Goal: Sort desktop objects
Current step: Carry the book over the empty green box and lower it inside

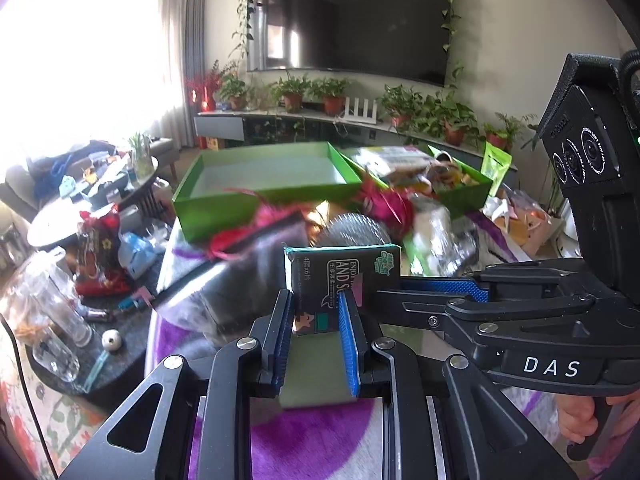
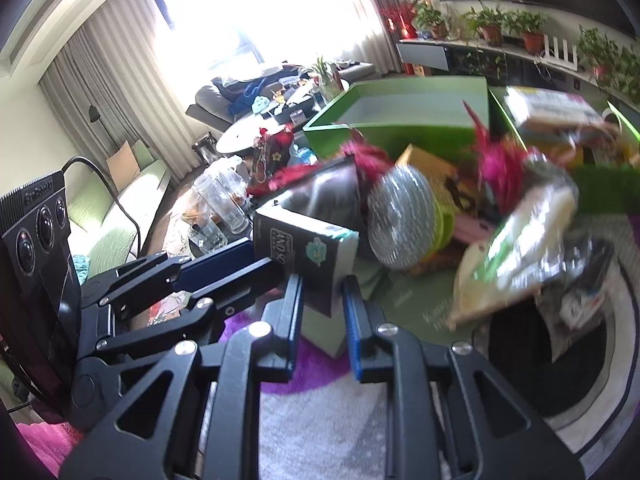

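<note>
Both grippers clamp the dark tissue pack [image 1: 343, 280] at once: left gripper [image 1: 316, 312] pinches its lower edge, right gripper [image 2: 322, 304] bites its corner. The pack hangs just in front of the empty green box [image 1: 264, 196], beside a silver mesh ball [image 2: 402, 220].

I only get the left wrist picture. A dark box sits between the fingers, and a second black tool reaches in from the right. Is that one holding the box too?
Observer: In the right wrist view the box also sits between the right gripper fingers. I cannot tell if they pinch it.
Visitor: What lies further right on the table?
Observer: A black round shape with a pale rim, too blurred to name.
Visitor: And far left in the room?
Observer: A green sofa under the curtains, with a floor lamp beside it.
</note>
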### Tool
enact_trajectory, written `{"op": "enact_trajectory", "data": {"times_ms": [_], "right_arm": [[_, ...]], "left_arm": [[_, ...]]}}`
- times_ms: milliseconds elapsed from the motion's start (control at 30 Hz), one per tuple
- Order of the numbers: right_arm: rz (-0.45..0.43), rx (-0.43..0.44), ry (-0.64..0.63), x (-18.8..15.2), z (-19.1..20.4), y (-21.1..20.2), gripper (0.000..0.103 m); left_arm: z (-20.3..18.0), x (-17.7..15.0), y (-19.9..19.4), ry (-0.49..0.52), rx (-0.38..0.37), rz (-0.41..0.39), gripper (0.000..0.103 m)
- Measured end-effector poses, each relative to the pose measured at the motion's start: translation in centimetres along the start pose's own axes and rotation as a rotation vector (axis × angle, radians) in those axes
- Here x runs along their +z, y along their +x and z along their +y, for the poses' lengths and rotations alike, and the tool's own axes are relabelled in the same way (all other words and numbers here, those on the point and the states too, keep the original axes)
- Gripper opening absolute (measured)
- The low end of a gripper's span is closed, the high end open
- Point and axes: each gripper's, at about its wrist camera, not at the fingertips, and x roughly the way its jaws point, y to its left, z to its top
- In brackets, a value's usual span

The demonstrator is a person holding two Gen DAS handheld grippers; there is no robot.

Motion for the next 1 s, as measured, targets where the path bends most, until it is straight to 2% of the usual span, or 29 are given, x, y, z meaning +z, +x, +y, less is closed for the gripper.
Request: {"op": "enact_trajectory", "data": {"times_ms": [567, 1000], "right_arm": [[-0.033, 0.023, -0.045, 5.9, 0.9, 2.0, 0.021], [-0.055, 0.032, -0.076, 10.6, 0.6, 4.6, 0.021]], "left_arm": [[3.9, 5.3, 1.7, -0.014, 0.043, -0.060, 0.021], [6.9, 9.3, 4.9, -0.012, 0.069, -0.092, 0.021]]}}
